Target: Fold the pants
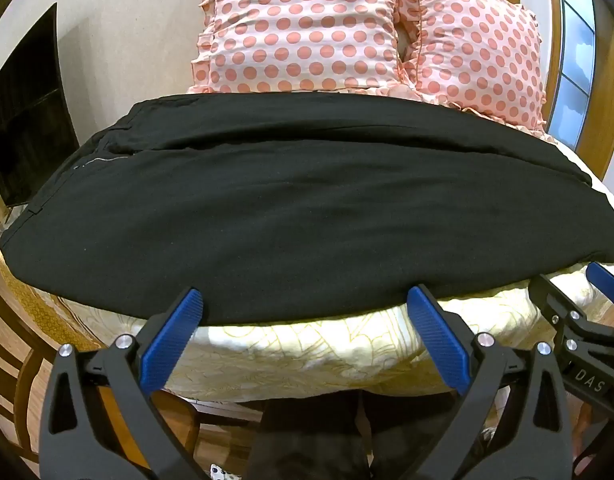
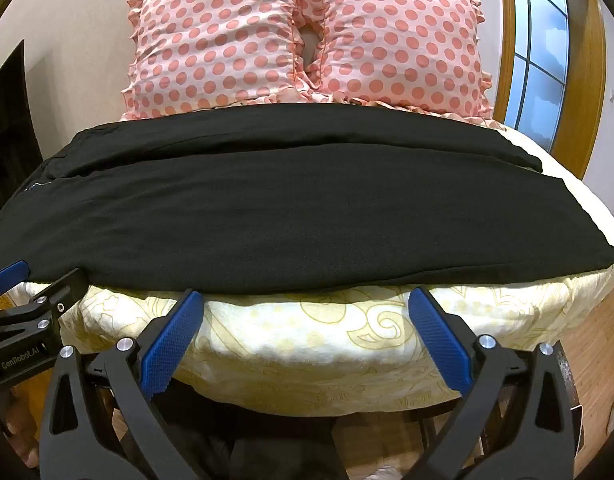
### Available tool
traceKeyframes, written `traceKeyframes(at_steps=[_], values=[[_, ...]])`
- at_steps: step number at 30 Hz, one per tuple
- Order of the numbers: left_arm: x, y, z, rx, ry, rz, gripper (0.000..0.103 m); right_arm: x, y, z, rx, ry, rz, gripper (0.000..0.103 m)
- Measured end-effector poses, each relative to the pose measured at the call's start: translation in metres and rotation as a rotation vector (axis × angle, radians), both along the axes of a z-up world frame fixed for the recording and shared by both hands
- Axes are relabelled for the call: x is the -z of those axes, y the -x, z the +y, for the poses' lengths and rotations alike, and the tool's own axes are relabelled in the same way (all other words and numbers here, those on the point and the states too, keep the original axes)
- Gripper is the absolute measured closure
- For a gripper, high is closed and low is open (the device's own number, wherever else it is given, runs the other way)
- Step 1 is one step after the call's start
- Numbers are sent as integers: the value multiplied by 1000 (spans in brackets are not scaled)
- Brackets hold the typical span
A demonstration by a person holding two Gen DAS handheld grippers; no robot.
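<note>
Black pants [image 1: 291,208] lie flat across the bed, folded lengthwise with one leg over the other, waistband at the left and cuffs at the right; they also show in the right wrist view [image 2: 299,216]. My left gripper [image 1: 305,300] is open and empty, its blue fingertips at the pants' near edge. My right gripper [image 2: 305,300] is open and empty, just short of the near edge, further right. Each gripper shows at the side of the other's view: the right one [image 1: 603,280] and the left one [image 2: 11,276].
The bed has a cream and yellow patterned cover [image 1: 347,352] [image 2: 315,344]. Two pink polka-dot pillows [image 1: 307,28] [image 2: 403,40] stand behind the pants. A dark TV [image 1: 23,128] is at the left, a wood-framed window [image 2: 539,44] at the right.
</note>
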State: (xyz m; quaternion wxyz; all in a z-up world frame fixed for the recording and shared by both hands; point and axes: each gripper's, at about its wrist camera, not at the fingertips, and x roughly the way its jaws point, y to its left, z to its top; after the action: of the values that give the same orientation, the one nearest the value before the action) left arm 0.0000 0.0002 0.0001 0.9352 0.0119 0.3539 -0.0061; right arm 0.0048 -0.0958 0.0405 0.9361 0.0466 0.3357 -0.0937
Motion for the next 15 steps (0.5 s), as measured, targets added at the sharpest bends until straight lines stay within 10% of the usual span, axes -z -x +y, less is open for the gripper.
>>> traceKeyframes(at_steps=[15], values=[[0, 0, 0, 0, -5, 0, 2, -1, 1, 0, 0, 1, -5, 1]])
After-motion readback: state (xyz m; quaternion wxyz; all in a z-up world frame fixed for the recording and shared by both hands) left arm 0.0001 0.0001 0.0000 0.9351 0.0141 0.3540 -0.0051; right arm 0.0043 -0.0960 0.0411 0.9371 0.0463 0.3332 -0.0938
